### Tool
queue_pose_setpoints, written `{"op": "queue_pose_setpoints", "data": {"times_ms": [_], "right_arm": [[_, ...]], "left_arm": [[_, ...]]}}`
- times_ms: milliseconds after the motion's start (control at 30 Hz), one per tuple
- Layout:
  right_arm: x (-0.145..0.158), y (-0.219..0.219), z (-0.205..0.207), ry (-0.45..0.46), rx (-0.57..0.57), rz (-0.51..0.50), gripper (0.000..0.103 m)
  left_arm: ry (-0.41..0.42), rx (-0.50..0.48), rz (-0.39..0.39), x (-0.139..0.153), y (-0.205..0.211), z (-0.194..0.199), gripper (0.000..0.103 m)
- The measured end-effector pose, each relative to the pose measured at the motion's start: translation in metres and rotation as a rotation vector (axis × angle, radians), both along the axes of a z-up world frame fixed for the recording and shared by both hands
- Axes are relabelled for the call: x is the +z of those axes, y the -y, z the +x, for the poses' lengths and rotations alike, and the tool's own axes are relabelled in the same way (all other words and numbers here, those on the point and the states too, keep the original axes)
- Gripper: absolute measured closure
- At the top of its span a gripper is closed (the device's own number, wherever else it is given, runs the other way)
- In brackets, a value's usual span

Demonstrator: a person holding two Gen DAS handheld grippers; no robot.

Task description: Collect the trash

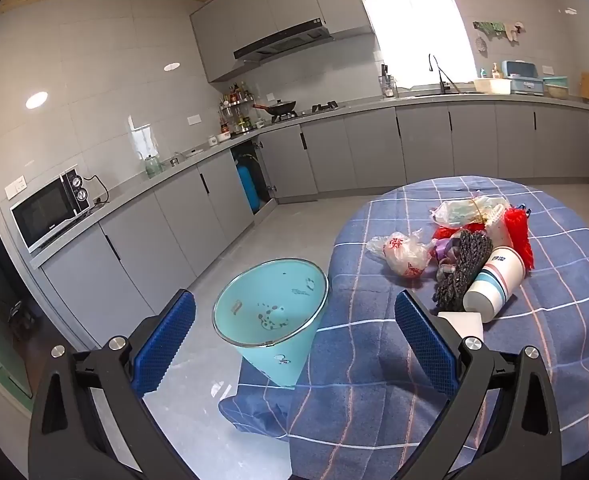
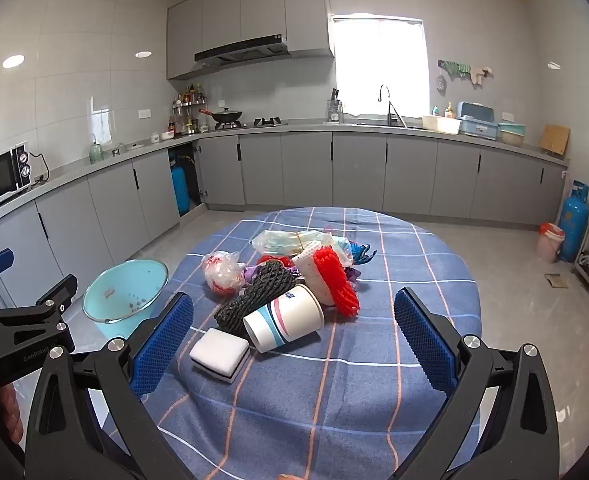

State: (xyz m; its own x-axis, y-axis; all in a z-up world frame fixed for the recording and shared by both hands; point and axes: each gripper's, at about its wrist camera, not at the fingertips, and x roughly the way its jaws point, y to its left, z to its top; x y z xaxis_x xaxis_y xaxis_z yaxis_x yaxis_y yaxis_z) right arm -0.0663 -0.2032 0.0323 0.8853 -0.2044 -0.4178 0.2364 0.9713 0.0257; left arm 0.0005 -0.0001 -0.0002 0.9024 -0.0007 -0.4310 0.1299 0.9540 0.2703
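While trash litters the table, the teal bin (image 1: 270, 316) holds only specks.

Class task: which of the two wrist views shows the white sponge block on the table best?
The right wrist view: the white sponge block lies fully visible beside the paper cup. The left wrist view shows only a sliver, hidden behind a gripper finger.

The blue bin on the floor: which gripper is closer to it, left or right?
Left. The left gripper hangs right above the bin, at the table's edge. The right gripper is over the tablecloth facing the trash, with the bin off to its left.
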Motion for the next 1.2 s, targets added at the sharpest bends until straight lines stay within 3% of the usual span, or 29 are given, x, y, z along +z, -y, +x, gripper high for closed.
{"op": "queue_pose_setpoints", "data": {"times_ms": [1200], "right_arm": [[-0.0001, -0.0004, -0.0004, 0.000, -0.001, -0.001, 0.004]], "left_arm": [[0.010, 0.000, 0.000, 0.0045, 0.0003, -0.0025, 0.005]]}}
